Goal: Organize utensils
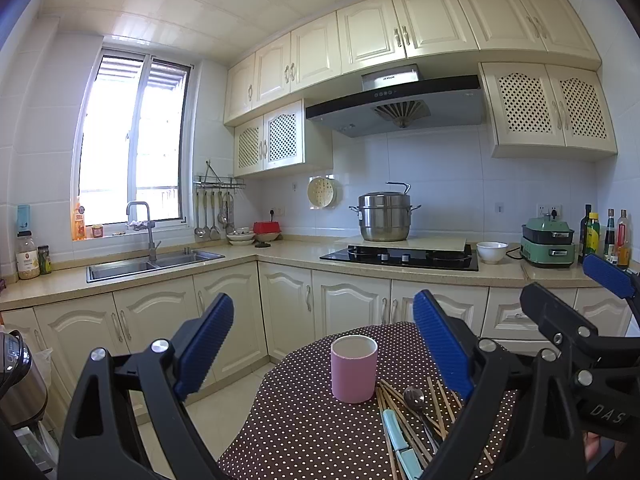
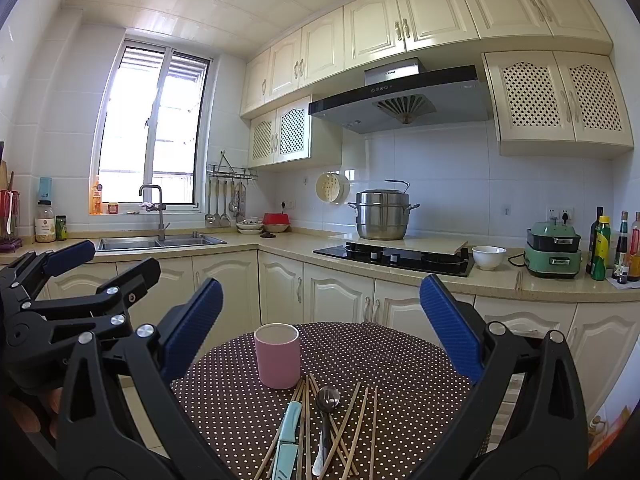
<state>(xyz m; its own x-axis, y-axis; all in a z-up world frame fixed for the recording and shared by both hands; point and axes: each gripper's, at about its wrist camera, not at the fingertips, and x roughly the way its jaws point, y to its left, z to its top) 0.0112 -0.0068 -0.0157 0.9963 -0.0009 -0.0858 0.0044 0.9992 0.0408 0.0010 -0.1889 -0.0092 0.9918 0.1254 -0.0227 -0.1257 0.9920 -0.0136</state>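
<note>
1. Utensils lie in a loose pile on the round worktop (image 2: 400,364) with its brown white-dotted cloth: thin wooden chopsticks (image 2: 352,424), a metal spoon (image 2: 327,398) and a light-blue-handled knife (image 2: 289,432).
2. Seen from the right wrist, the pile sits low between the jaws of the right gripper (image 2: 322,328), nearer the camera than the blue pads. The spoon's bowl points away from the camera, and the chopsticks fan out across one another on both sides of it. The knife lies at the left edge of the pile.
3. A pink cylindrical cup (image 2: 278,356) stands upright just beyond the pile, left of centre between the right jaws, its white-lined mouth open upward. The nearest chopstick tips reach its base; whether they touch it cannot be told.
4. The right jaws stand wide apart and hold nothing.
5. The left gripper (image 1: 324,334) also has its jaws spread wide with nothing between the pads. From its view the pink cup (image 1: 354,368) stands almost centred between the jaws, and the chopsticks (image 1: 436,404), spoon (image 1: 414,398) and knife (image 1: 400,440) lie below and toward the right jaw.
6. Both grippers hover above the near part of the worktop (image 1: 304,412), side by side: each shows at the edge of the other's view, the right gripper (image 1: 568,300) at the far right, the left gripper (image 2: 106,264) at the far left.
7. Beyond the jaws runs a cream kitchen counter (image 2: 288,246) with a steel steamer pot (image 2: 382,214) on a black hob (image 2: 394,258).
</note>
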